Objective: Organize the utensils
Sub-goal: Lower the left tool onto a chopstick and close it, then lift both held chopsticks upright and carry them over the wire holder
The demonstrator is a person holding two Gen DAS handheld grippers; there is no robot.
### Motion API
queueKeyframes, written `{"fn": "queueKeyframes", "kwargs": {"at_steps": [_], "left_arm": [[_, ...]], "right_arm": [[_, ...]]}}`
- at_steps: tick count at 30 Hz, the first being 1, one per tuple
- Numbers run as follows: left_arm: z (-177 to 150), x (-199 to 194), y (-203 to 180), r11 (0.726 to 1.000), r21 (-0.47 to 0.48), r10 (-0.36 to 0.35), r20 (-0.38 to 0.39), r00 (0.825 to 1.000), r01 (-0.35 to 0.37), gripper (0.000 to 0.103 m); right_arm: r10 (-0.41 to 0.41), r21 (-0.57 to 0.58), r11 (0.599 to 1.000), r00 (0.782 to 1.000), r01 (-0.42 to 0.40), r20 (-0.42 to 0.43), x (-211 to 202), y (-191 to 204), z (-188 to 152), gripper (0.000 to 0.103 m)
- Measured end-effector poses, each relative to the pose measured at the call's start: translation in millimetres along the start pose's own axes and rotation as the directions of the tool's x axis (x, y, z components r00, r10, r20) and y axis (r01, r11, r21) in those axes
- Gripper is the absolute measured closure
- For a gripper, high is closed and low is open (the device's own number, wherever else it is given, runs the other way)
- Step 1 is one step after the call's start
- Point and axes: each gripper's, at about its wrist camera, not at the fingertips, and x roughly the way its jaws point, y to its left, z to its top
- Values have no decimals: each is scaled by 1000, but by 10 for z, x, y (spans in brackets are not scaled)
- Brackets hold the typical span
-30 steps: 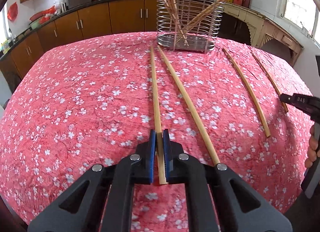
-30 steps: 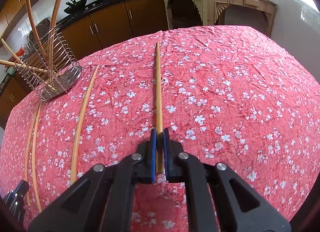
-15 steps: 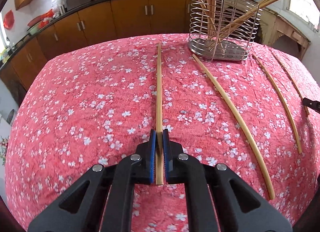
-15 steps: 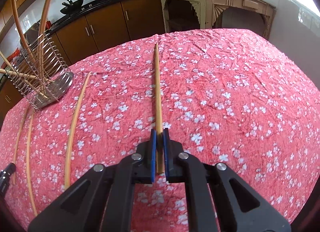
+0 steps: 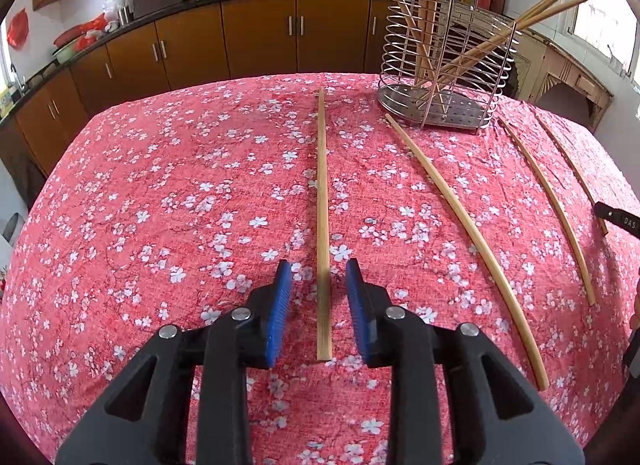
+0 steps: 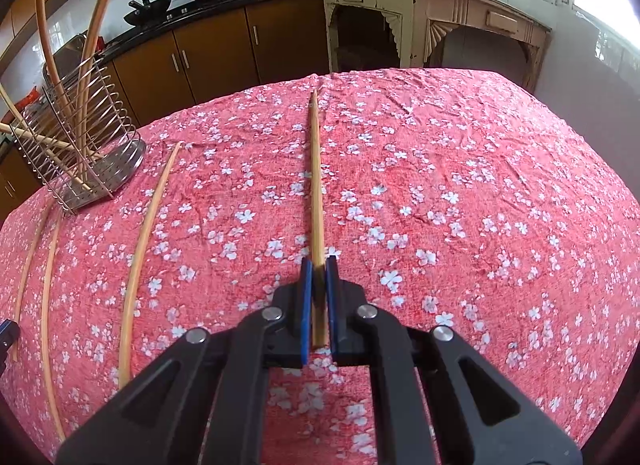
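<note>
My left gripper (image 5: pixel 319 277) is open, its blue pads either side of a bamboo chopstick (image 5: pixel 322 201) that lies on the red floral tablecloth (image 5: pixel 160 205). My right gripper (image 6: pixel 319 265) is shut on another chopstick (image 6: pixel 316 173) that points away over the cloth. A wire utensil holder (image 5: pixel 444 77) with several chopsticks stands at the far right in the left wrist view, and at the far left in the right wrist view (image 6: pixel 80 137). Three loose chopsticks (image 5: pixel 464 241) lie to the right of my left gripper.
Brown kitchen cabinets (image 5: pixel 240 37) and a counter with woks run behind the table. A pale wooden side table (image 6: pixel 420 25) stands behind the far edge. The tip of my right gripper (image 5: pixel 618 217) shows at the right edge of the left wrist view.
My left gripper has opened and let go of its chopstick, which now lies on the cloth left of the holder. My right gripper still holds its chopstick, with little movement.
</note>
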Motion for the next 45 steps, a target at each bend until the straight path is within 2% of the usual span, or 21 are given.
{"fn": "queueKeyframes", "kwargs": {"at_steps": [11,18,22,28,30,33,36,41,45], "left_arm": [[-40,-25,-123,997,71,30,2,1000,-30,81],[-57,-35,-99,998,58,15,-1,1000,-15,84],[-69,-46,-104,998,67,20,-1,1000,-20,96],[-77,-59,-82,998,59,20,0,1000,-20,96],[-83,-91,-50,998,59,19,8,1000,-19,96],[-65,-187,19,999,47,14,37,999,-16,96],[-21,-367,65,999,44,9,102,995,-13,96],[35,-667,72,998,51,8,212,977,-20,96],[64,-804,62,999,42,-6,262,965,-5,96]], "right_arm": [[-10,-19,1000,1000,10,-1,-26,-4,-31,95],[-14,-24,1000,1000,14,-1,-40,1,-52,95],[-12,-25,1000,1000,12,-1,-49,11,-65,95],[8,-19,1000,1000,-7,8,-91,-40,-84,95],[3,-29,1000,999,-2,35,-152,-47,-96,95],[-1,-42,999,996,5,88,-288,-53,-89,95],[2,-50,999,989,5,145,-457,-59,-49,95],[8,-65,998,973,8,232,-717,-58,21,95],[15,-65,998,961,3,275,-846,-73,73,95]]}}
